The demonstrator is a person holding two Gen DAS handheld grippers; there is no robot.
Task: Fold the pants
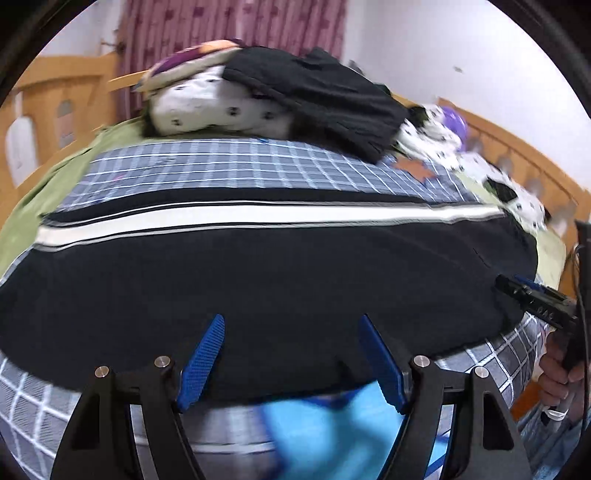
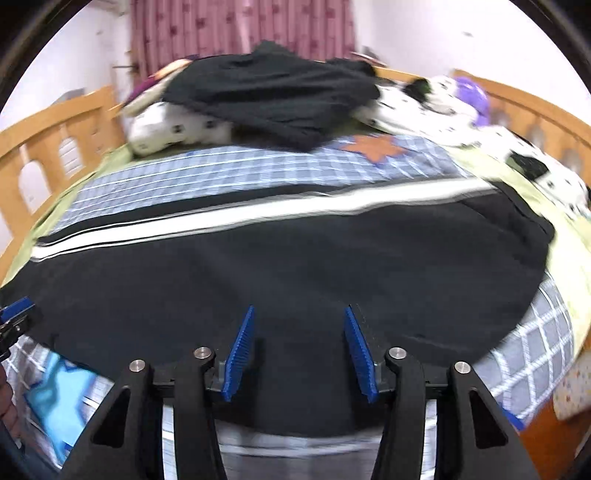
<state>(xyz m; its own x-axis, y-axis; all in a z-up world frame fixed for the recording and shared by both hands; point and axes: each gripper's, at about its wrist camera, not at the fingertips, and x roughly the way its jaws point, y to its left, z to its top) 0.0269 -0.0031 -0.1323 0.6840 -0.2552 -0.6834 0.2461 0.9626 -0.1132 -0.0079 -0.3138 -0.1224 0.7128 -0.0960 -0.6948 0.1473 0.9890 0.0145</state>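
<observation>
Black pants lie spread flat across the bed, long and smooth, a white stripe edged in thin dark lines running along the far side. The left gripper hangs over the near hem, jaws well apart, nothing between them; the cloth fills the view from nine o'clock through twelve to three, just past the blue ribbed pads. In the right wrist view it's the same: the right gripper sits over the near edge of the pants, jaws apart, pads not pressing on the fabric, though blur makes contact hard to judge. Under it all is a grey-blue checked sheet, woven-looking, with an orange star patch. At twelve o'clock, a crumpled black garment drapes over a white spotted pillow. A wooden bed rail curves round, with a pink curtain behind.
</observation>
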